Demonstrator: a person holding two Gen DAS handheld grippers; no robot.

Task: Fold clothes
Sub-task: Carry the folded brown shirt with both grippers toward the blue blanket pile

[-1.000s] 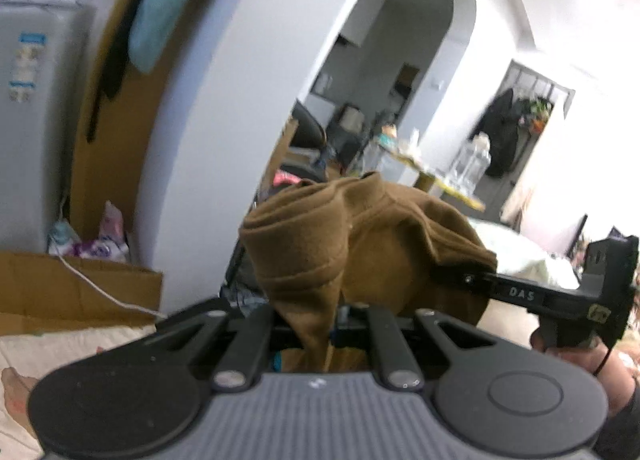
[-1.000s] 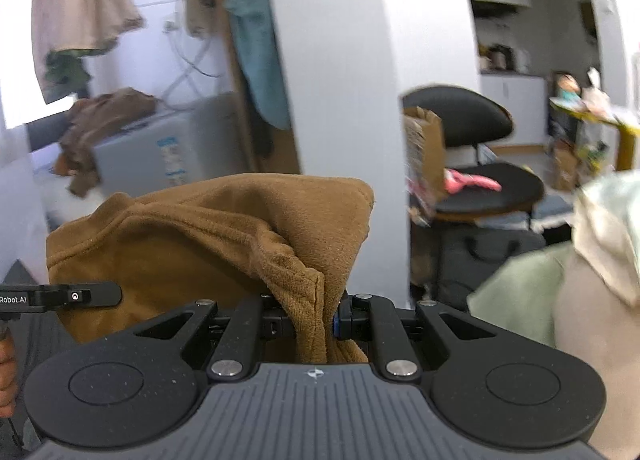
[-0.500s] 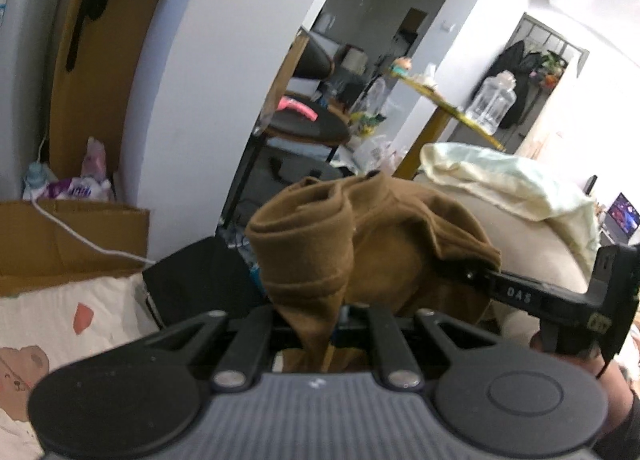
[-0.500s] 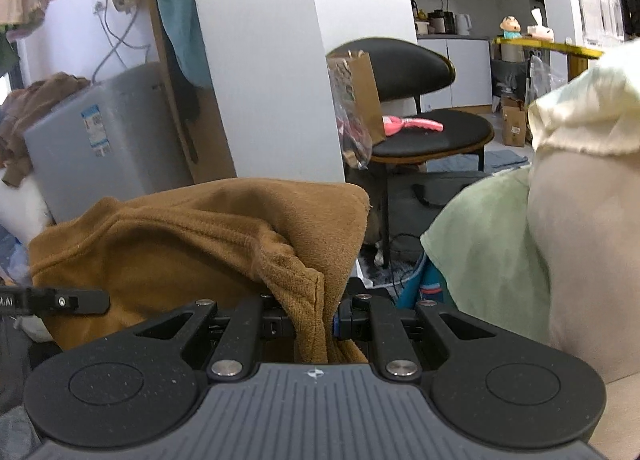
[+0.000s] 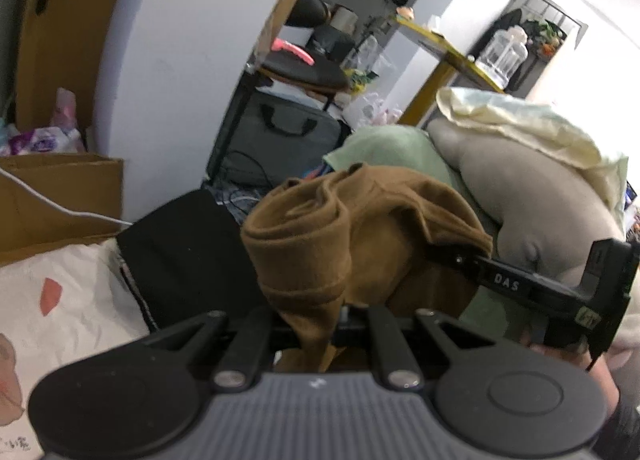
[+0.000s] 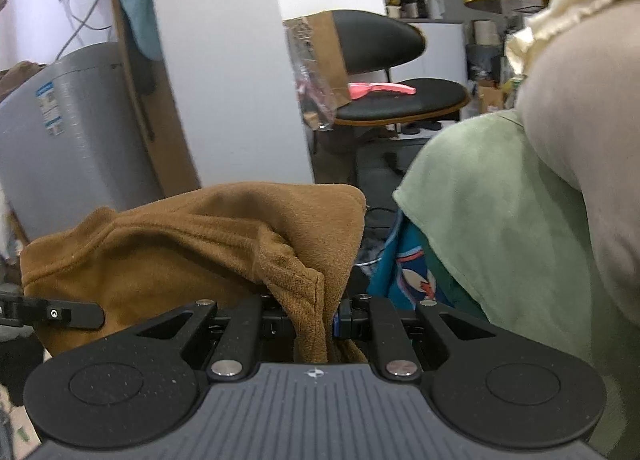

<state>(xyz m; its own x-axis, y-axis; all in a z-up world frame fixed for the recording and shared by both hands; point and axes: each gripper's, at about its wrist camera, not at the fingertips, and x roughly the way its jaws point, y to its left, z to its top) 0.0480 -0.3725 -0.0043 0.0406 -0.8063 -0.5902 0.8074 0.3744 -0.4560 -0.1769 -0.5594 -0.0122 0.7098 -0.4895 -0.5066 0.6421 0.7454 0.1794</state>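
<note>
A brown garment (image 5: 352, 236) hangs bunched between both grippers. My left gripper (image 5: 316, 324) is shut on a folded edge of it, the cloth draped over the jaws so the fingertips are hidden. In the right wrist view the same brown garment (image 6: 192, 244) spreads to the left, and my right gripper (image 6: 316, 320) is shut on its hemmed corner. The right gripper's body (image 5: 560, 288) shows at the right of the left wrist view, a hand under it. A tip of the left gripper (image 6: 52, 314) pokes in at the left edge of the right wrist view.
A pile of pale green cloth (image 6: 500, 219), beige cloth (image 5: 532, 203) and cream cloth (image 5: 520, 123) rises at the right. A black garment (image 5: 180, 256) lies on a white printed sheet (image 5: 60, 300). Beyond stand a white pillar (image 6: 224, 59), a black chair (image 6: 400, 99) and a cardboard box (image 5: 52, 195).
Both grippers have sunk with the brown garment held. The sheet, black garment and clothes pile have risen into view. The grips look the same.
</note>
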